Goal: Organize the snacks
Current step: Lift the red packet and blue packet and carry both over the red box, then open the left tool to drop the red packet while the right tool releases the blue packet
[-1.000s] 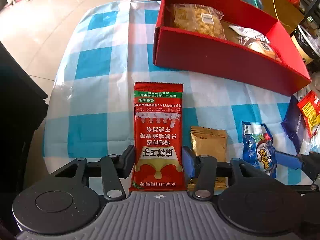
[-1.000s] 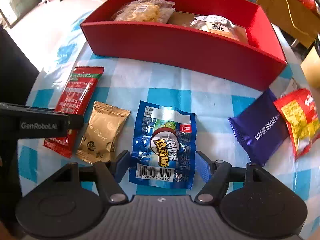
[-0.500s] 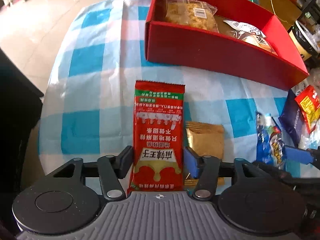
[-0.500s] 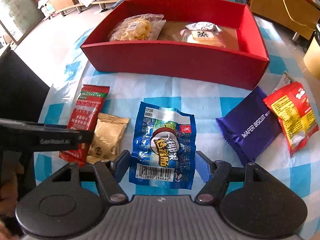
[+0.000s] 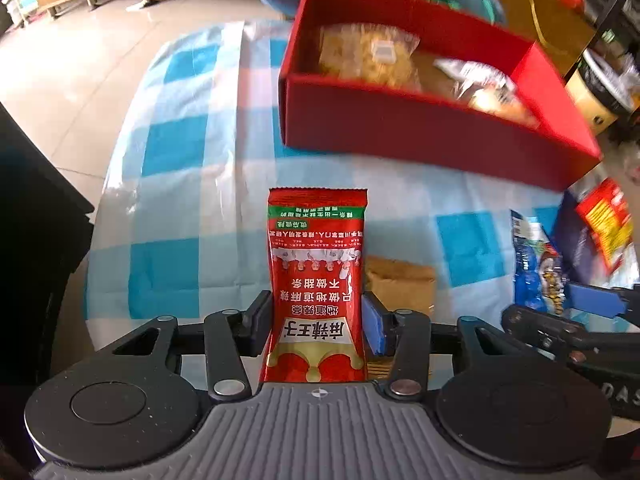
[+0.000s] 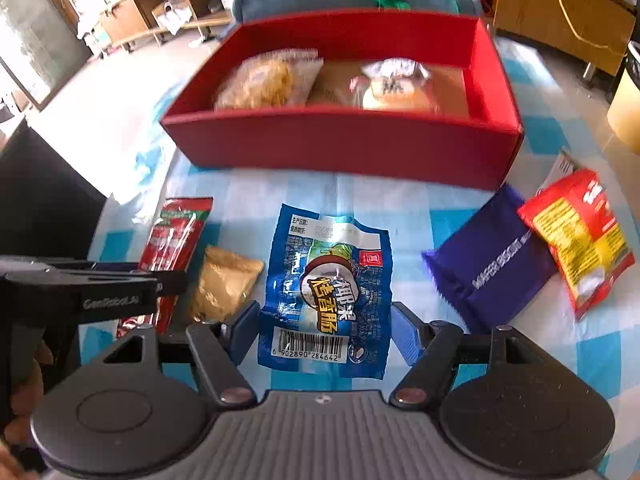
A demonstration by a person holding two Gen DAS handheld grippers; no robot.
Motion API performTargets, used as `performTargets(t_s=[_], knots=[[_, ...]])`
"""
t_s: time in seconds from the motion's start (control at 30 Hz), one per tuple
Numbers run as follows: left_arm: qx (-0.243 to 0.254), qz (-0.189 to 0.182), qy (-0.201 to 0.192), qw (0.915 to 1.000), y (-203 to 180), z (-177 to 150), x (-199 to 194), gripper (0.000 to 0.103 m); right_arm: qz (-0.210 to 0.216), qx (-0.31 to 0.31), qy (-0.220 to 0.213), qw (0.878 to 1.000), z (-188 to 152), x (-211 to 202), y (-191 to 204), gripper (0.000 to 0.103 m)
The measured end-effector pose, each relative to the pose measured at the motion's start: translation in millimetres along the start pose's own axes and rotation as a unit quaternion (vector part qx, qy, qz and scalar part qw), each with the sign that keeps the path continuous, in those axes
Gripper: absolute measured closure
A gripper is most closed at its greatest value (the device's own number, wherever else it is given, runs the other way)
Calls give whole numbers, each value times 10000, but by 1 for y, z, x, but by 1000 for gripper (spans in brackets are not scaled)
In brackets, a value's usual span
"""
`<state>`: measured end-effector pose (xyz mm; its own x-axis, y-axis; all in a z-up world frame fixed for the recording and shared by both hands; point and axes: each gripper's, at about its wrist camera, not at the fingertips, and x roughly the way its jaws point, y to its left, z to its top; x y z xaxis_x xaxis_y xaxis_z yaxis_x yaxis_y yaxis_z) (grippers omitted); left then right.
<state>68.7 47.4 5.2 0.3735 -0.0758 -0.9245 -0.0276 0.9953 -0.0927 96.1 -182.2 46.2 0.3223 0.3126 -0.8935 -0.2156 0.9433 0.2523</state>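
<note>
The left gripper is pointing steeply down over the table, and its jaws are closing on a red packet. The packet is sitting lengthwise between them, its near end at the gripper body and its far end reaching toward the red box; both pads are touching its long edges. A gold packet is lying just beside it on the right, partly behind the right jaw.

The right gripper is pinching a blue packet, with the jaws pressing on its two side edges near the barcode end. The blue packet is hanging tilted above the checked cloth, well short of the box.

A purple packet and a red-and-yellow bag are lying on the table to the right, the bag overlapping the purple packet's edge. Two clear bags of food are already lying inside the box.
</note>
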Motion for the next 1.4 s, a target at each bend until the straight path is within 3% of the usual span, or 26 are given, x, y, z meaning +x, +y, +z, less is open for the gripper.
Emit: performTargets(t_s=[0.3,0.6,0.9,1.27,1.4], knots=[[5,-510,-505,9974,-14,23,-38,49,82,108,-518,9986,29,-33,-8,40],[211,-497,-980,9937,-51,95,-42,48,-77,107,-900,9959,92,-38,-30,40],[261,-299,-967,9945,-78,152,-4,48,-209,136,-832,9962,149,-7,-60,40],[371,-48,-565,9977,-83,165,40,48,-352,-27,-378,9987,170,48,-70,40],[530,114,-634,9965,-87,164,44,47,-399,-111,-230,9989,170,61,-71,39]])
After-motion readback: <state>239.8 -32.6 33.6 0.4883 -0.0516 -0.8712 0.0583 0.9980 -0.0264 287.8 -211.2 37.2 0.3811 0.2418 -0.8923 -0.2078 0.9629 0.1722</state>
